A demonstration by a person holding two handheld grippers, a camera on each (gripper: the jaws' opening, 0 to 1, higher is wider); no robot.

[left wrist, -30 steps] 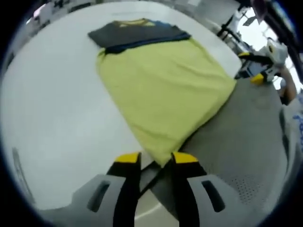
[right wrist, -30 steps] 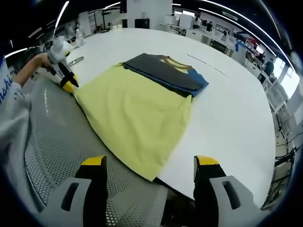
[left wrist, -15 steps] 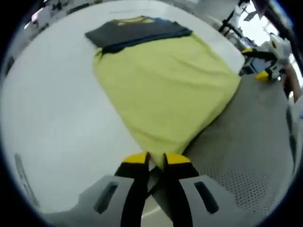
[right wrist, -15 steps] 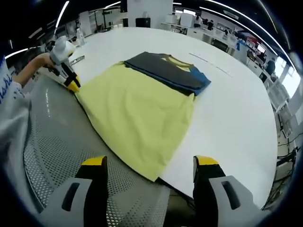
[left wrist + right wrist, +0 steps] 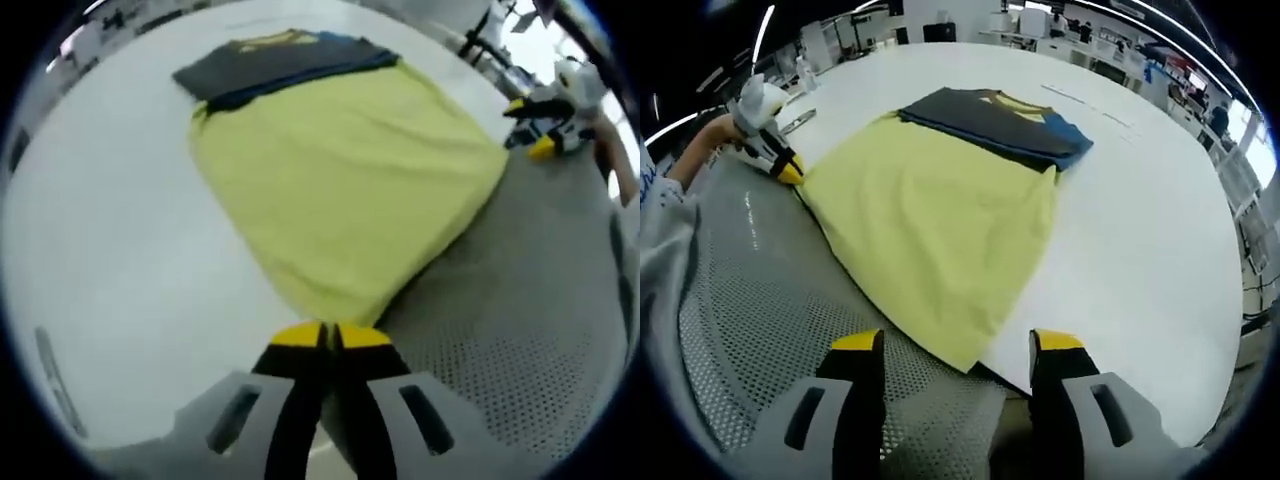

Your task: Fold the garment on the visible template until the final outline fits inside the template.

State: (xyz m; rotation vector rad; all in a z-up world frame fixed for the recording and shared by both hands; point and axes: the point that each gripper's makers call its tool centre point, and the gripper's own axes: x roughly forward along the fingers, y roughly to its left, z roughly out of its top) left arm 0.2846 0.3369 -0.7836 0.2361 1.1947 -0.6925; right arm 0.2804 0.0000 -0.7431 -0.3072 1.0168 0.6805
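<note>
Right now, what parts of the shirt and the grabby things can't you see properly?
- Left gripper, left gripper view: jaws together at the shirt's near corner; whether cloth is pinched between them cannot be made out.
- Shirt's underside and any sleeves, both views: hidden under the folded cloth.
- Template: no outline can be made out on the white table.
- Grey mesh surface: cut off by the view's edge.

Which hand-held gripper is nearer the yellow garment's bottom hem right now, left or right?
Left. The left hand-held gripper is closed right at the yellow garment's hem corner, apparently pinching it. The right hand-held gripper is open, its yellow tips straddling the other hem corner just short of the fabric.
</note>
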